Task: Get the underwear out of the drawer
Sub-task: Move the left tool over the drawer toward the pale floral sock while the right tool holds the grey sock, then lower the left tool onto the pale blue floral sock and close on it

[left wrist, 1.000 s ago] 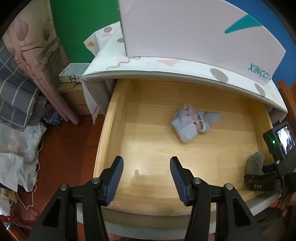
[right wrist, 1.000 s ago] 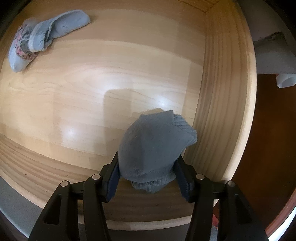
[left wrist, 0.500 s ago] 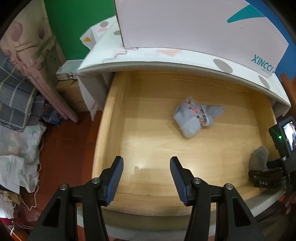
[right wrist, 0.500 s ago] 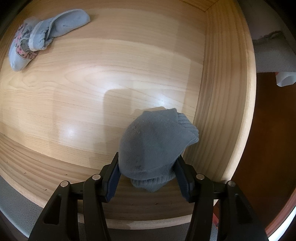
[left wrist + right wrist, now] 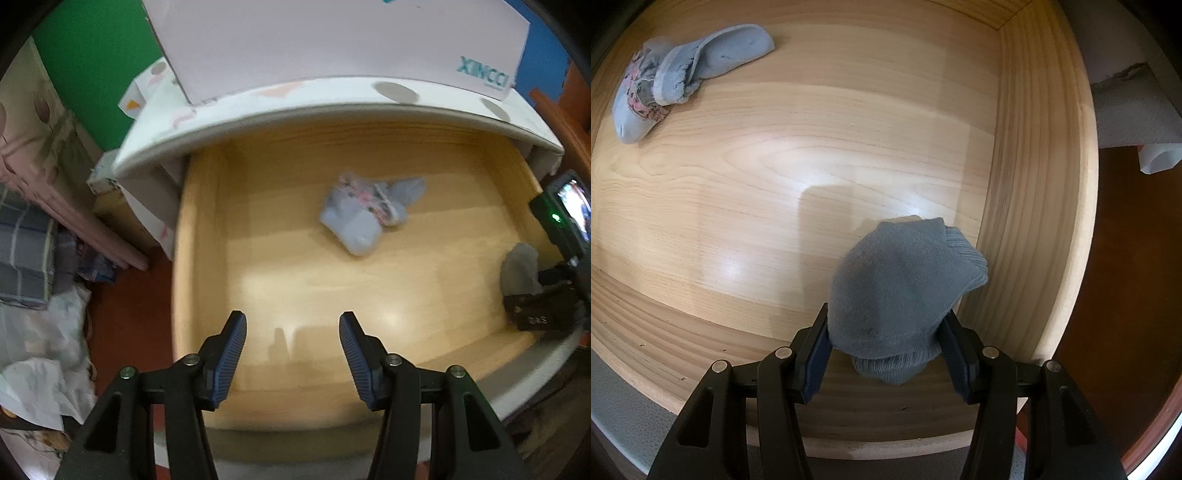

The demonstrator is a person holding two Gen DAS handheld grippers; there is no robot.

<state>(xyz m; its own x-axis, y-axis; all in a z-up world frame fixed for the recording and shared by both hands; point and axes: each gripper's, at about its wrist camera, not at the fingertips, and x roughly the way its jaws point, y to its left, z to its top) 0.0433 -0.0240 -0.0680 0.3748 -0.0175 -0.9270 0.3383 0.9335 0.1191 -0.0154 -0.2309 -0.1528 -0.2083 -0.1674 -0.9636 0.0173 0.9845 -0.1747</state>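
1. The step in hand seems to be the lift-out: the right gripper (image 5: 886,350) is clamped on a grey garment (image 5: 905,291), bunched between its two pads, low in the drawer (image 5: 1038,221).
2. The left gripper (image 5: 291,358) stands apart with nothing between its pads, above the near part of the drawer floor.
3. The next move, in my judgement, calls for a straight rise of the right gripper, because the drawer's side wall is just beside the garment on the right, and the front edge is below the pads.
4. In the drawer one more item remains: a light blue bundle (image 5: 365,218) with a floral part, lying well ahead of the left gripper and far to the upper left of the right one.
5. The rest of the drawer floor is bare wood.
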